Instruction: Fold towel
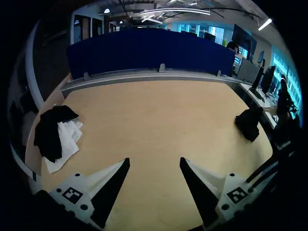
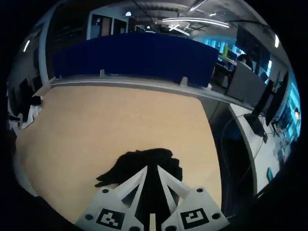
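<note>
- You're in an open-plan office: exposed ceiling w/ long strip lights (image 1: 175, 10).
- Your desk (image 1: 154, 115) is a light wood top w/ a blue divider screen (image 1: 150, 50) along its back edge.
- More desks to the right w/ monitors (image 1: 267, 79); a person (image 1: 232, 46) sits past the divider.
- Big windows (image 1: 200, 30) at the far wall.

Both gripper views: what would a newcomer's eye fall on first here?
In the right gripper view, the right gripper has its fingers drawn close at a crumpled black towel on the pale wooden table. In the left gripper view, the left gripper stands wide open, and a black-and-white heap of towels lies near the table's left edge.
</note>
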